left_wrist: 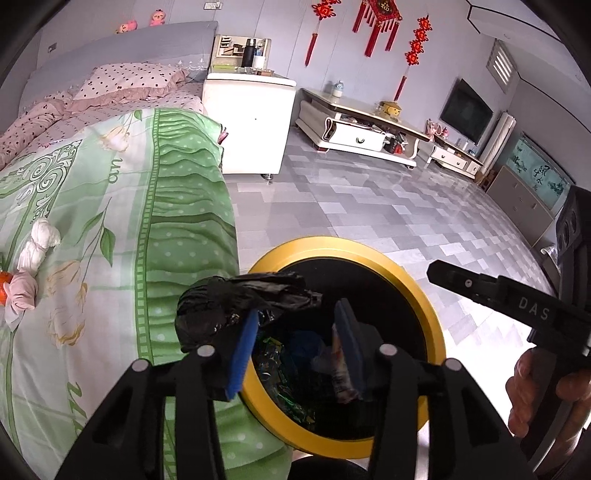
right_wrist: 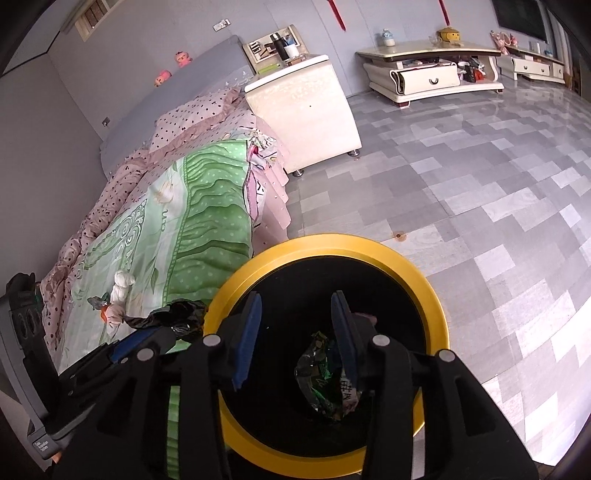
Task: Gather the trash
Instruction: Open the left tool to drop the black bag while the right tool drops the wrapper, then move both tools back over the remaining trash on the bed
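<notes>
Both grippers over the yellow-rimmed bin [right_wrist: 436,310] beside the bed [left_wrist: 110,206]: left gripper [left_wrist: 295,350] half open, black plastic bag [left_wrist: 236,306] draped against its left pad; right gripper [right_wrist: 297,339] half open, gripping nothing, crumpled green wrapper [right_wrist: 325,380] in the bin below.

Daylight is gleaming off a grey patchwork tile floor [left_wrist: 369,206] as a bed [left_wrist: 92,177], sitting at nine o'clock, is wearing a green floral quilt. A white nightstand [left_wrist: 251,122] is standing at twelve, a cream TV console [left_wrist: 362,125] is stretching toward two, and red knot ornaments [left_wrist: 376,22] are hanging on the pale wall.
</notes>
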Demonstrator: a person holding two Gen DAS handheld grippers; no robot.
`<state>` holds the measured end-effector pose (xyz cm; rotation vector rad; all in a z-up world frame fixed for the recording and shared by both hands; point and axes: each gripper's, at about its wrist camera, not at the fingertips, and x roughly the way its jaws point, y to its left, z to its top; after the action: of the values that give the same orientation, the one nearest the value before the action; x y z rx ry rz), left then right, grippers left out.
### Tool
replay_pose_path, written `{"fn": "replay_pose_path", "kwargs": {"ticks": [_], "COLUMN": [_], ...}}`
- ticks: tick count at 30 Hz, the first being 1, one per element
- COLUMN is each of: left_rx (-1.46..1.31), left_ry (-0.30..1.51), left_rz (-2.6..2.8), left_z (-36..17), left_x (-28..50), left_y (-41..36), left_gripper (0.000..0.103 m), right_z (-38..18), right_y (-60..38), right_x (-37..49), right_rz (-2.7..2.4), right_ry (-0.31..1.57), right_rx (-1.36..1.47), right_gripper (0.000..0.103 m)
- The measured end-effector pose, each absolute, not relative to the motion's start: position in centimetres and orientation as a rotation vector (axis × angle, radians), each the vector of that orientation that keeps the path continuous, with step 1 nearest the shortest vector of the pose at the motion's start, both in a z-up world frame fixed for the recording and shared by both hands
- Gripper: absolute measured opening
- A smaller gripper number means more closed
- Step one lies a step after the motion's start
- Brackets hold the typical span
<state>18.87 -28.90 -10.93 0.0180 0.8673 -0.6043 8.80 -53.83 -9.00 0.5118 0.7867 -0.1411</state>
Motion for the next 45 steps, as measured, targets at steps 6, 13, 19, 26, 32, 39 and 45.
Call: {"fn": "replay_pose_path", "kwargs": {"ticks": [6,13,19,26,32,39,45], "left_rx": [-0.010,-0.021,-0.051,-0.059,-0.064,-0.088,-0.108], "left_ry": [0.849,0.829,0.814,0.796,0.781,0.776,0.779], "left_rz": [-0.592,-0.585,-0.551,-0.480,-0.401,-0.295,-0.199], "left_z": [-10.3,-9.6,-9.1,-8.6,-8.2,-8.0,-8.5], "left_x": [19.1,19.1,19.8,21.0,22.3,24.5,26.8], "left_y": [-27.2,-25.2,-22.6,-18.6,-14.4,-8.9,-4.0], "left_gripper": [0.063,0.070,0.071,0.073,0.074,0.074,0.074], "right_z": [-8.7,-7.9,-7.0,-6.5,-6.0,-5.9,-6.5], "right_y": [-53.6,-52.5,-50.7,-48.1,-44.5,-39.4,-35.1], "right_x": [8.6,8.8,9.5,10.9,13.2,16.8,20.3], "right_rz": [-0.155,-0.150,-0.131,-0.097,-0.040,0.045,0.103], "right_ry": [0.786,0.777,0.778,0.779,0.779,0.791,0.814], "right_rx": [0.511,0.502,0.475,0.454,0.429,0.396,0.370], "right_gripper": [0.053,0.057,0.059,0.063,0.066,0.068,0.069]}}
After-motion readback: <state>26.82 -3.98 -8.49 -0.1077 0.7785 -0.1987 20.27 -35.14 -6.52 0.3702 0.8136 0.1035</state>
